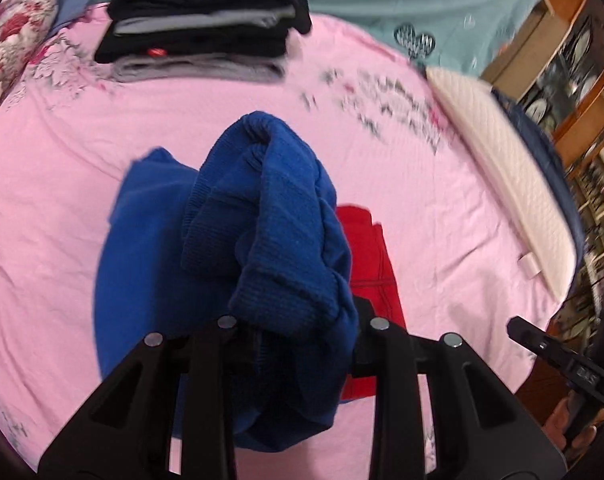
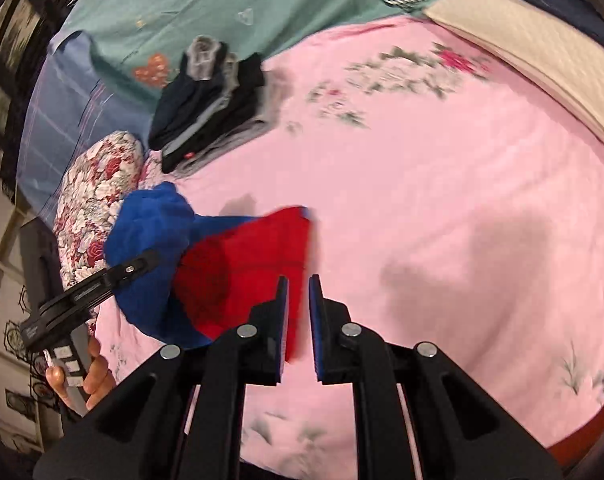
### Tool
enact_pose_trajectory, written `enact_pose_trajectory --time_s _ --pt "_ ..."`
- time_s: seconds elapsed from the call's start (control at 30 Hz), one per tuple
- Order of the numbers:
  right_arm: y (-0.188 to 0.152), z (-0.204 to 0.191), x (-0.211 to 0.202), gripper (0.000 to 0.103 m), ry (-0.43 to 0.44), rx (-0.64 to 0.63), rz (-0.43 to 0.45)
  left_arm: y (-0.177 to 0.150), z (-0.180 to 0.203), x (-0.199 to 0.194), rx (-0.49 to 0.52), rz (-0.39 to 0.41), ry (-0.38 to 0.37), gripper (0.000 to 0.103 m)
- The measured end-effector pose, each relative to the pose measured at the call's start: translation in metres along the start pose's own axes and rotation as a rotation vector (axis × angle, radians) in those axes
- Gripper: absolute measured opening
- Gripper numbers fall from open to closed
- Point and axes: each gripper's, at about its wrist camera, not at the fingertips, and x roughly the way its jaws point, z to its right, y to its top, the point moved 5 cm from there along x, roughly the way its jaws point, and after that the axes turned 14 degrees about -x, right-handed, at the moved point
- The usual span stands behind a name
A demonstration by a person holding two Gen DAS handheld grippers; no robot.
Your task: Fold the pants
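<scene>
The left gripper (image 1: 298, 320) is clamped on a bunched fold of the blue knit pants (image 1: 270, 216), the cloth filling the gap between its jaws and rising in a heap ahead of them. The rest of the garment hangs below onto the pink floral bedsheet (image 1: 62, 200). A red section (image 1: 365, 256) shows just right of the blue bundle; in the right wrist view this red area (image 2: 254, 264) adjoins the blue cloth (image 2: 154, 232) as one lying garment, with the left gripper (image 2: 142, 260) reaching into it, held by a hand (image 2: 94, 372) at the lower left edge.

The right gripper (image 2: 298, 320) hangs over the sheet with its jaws nearly together, a narrow gap between the pads and nothing visibly caught in it; the red cloth's edge lies behind its left finger.

A stack of folded dark and grey clothes (image 1: 198, 28) sits at the far side of the bed, well apart from the pants. A floral pillow (image 1: 14, 36) lies to its left. A teal patterned cover (image 1: 421, 4) and a cream quilted pad (image 1: 509, 184) border the sheet.
</scene>
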Motion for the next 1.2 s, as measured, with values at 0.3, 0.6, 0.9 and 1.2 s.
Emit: enact_pose_trajectory --time_s 0.3,0.6,0.9,1.2 --pt "-0.033 0.028 0.01 0.012 0.049 0.069 -0.047 -0.025 0.048 -0.013 0.081 -0.127 -0.182 0.089" --pt "-0.009 -0.015 0.024 0.013 0.147 -0.02 -0.061 0.009 -0.048 -0.082 -0.152 0.046 -0.213 0.086" --pt "0.064 -0.134 0.081 0.014 0.243 -0.267 -0.071 -0.016 -0.042 -0.065 -0.12 -0.036 -0.3 0.055" --pt "0.027 -0.079 0.112 0.014 -0.024 -0.265 -0.225 -0.034 -0.053 -0.013 -0.121 -0.141 -0.27 0.047"
